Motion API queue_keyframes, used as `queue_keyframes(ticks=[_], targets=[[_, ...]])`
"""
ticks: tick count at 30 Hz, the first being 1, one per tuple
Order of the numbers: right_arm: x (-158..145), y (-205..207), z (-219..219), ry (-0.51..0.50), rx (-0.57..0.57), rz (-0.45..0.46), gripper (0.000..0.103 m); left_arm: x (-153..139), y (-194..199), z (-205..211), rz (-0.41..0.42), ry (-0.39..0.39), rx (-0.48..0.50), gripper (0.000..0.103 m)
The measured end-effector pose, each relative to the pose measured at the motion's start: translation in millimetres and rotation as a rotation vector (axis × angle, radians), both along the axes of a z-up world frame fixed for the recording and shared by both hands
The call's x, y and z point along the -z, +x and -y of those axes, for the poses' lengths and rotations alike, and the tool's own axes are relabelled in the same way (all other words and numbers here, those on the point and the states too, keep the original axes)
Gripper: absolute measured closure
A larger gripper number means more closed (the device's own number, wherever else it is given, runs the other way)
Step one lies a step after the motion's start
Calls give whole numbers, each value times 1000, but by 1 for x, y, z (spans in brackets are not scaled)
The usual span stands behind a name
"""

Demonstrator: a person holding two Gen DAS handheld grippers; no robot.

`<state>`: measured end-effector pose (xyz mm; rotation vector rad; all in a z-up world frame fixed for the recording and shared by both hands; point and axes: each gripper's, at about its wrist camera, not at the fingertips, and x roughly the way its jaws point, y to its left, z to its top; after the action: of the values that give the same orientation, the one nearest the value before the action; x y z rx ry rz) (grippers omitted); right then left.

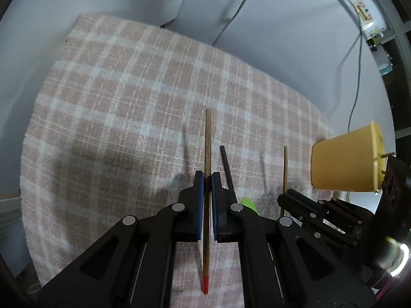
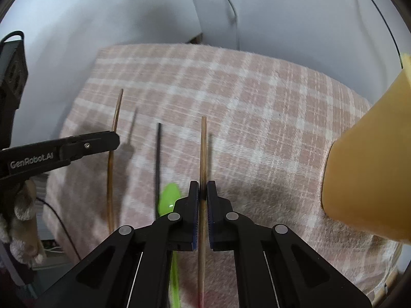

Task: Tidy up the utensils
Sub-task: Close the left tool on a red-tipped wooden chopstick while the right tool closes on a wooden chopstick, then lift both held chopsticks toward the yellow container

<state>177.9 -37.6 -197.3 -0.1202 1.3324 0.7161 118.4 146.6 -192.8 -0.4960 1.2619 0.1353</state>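
Above pink checked cloth (image 1: 115, 97) | left gripper (image 1: 207, 177) clamps red-tipped wooden chopstick (image 1: 207, 141), right gripper (image 2: 203, 186) clamps plain wooden chopstick (image 2: 203, 148) | paired for yellow plastic cup (image 1: 344, 161), far right

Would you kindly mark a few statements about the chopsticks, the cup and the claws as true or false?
1. The left claw is shut on a wooden chopstick. True.
2. The right claw is empty. False: it grips a second wooden chopstick.
3. The yellow cup stands upright on the cloth. False: it is tipped on its side.
4. A black chopstick lies on the checked cloth between the two claws. True.
5. The spoon is red. False: it is green.
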Motion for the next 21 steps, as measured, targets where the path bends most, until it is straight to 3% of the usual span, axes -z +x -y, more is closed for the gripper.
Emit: queue_keyframes(ticks=[14, 21], targets=[[-76, -8, 39, 159, 34, 82, 99, -65, -13, 20, 125, 42, 56, 100], [-86, -13, 76, 209, 71, 95, 99, -86, -14, 47, 171, 56, 102, 100]])
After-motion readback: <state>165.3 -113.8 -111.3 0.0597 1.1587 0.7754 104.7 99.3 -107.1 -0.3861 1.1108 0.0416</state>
